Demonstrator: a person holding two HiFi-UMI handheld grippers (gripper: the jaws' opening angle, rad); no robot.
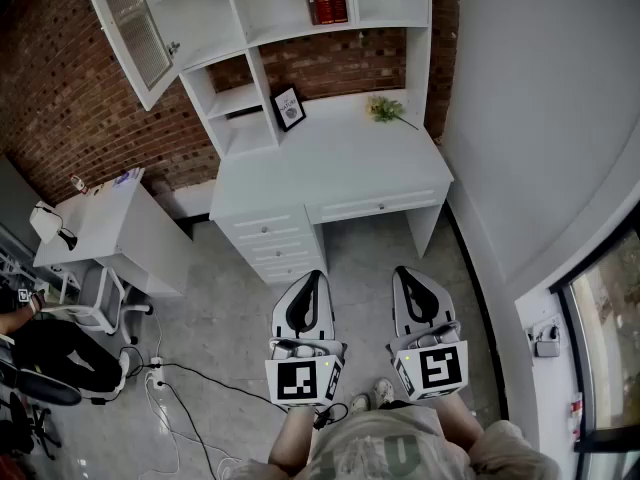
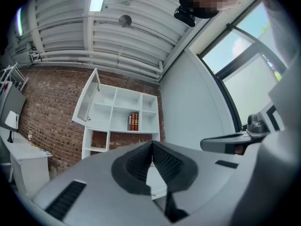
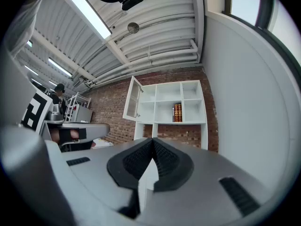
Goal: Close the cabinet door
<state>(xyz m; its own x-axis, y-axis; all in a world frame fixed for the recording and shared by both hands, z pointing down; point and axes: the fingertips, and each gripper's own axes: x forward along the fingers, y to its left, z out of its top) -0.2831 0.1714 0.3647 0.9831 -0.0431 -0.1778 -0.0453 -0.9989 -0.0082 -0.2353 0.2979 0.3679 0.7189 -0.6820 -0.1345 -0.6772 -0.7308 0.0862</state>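
The door (image 1: 135,28) stands open at the far left top of the shelves (image 1: 237,8), well apart from your tools and up-left of them. Your left gripper (image 1: 312,280) is nearer; it and the right gripper (image 1: 404,274) are pressed together, empty.

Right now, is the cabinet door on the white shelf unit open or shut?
Open. The cabinet door stands swung out at an angle from the top left of the white shelf unit, not flush with its front.
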